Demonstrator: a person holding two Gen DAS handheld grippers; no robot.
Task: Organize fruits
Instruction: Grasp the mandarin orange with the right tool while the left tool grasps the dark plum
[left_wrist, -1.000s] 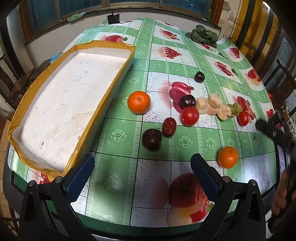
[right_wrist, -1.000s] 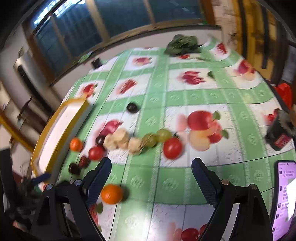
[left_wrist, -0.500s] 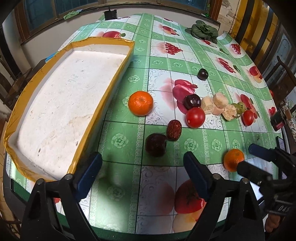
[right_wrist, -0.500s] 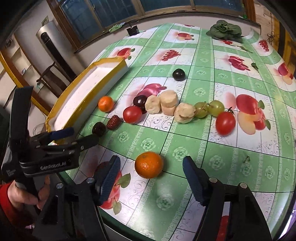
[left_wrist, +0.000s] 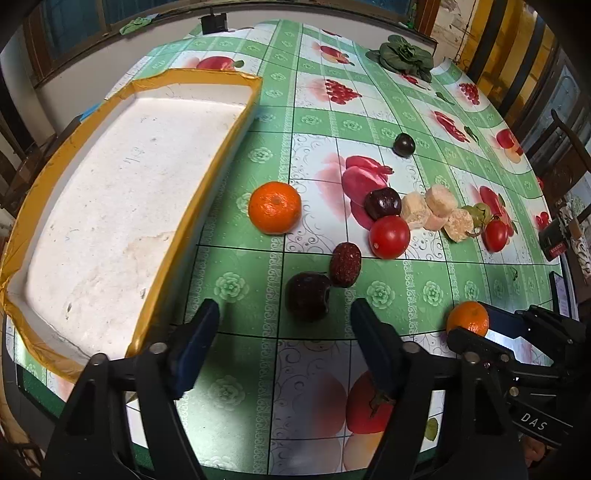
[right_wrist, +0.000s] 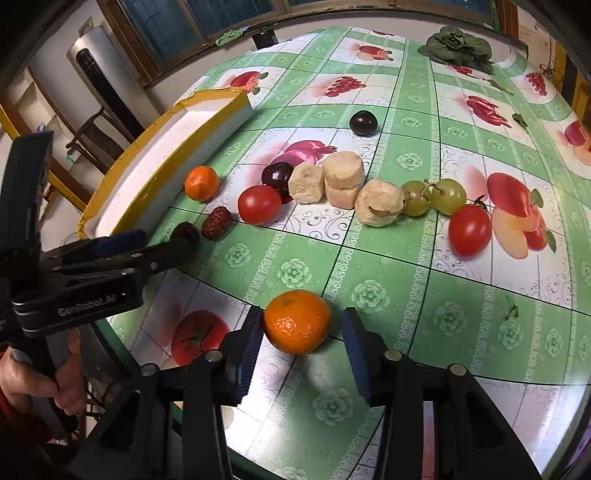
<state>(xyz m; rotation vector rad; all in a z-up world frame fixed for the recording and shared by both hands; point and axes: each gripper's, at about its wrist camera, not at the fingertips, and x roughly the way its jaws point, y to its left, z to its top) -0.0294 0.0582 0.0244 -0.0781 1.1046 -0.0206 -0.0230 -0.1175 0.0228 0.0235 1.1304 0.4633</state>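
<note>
Fruit-print tablecloth (right_wrist: 369, 266); "DAS" right claw (right_wrist: 301, 347) agape around orange (right_wrist: 297, 321); left claw (left_wrist: 284, 339) agape.

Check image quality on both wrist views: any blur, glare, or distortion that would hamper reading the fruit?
Left wrist view: sharp, strong fisheye bending of the tablecloth grid, dark vignetted corners, bright washed-out foam tray. Right wrist view: equally sharp, soft shadow under the near orange between the right gripper fingers, mild sheen on the tomatoes.

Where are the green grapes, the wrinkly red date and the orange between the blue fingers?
green grapes (right_wrist: 447, 196): right wrist view, on the bigger grape's skin.
red date (left_wrist: 345, 264): left wrist view, middle of its wrinkled body.
orange (right_wrist: 297, 321): right wrist view, centre of its peel.
</note>
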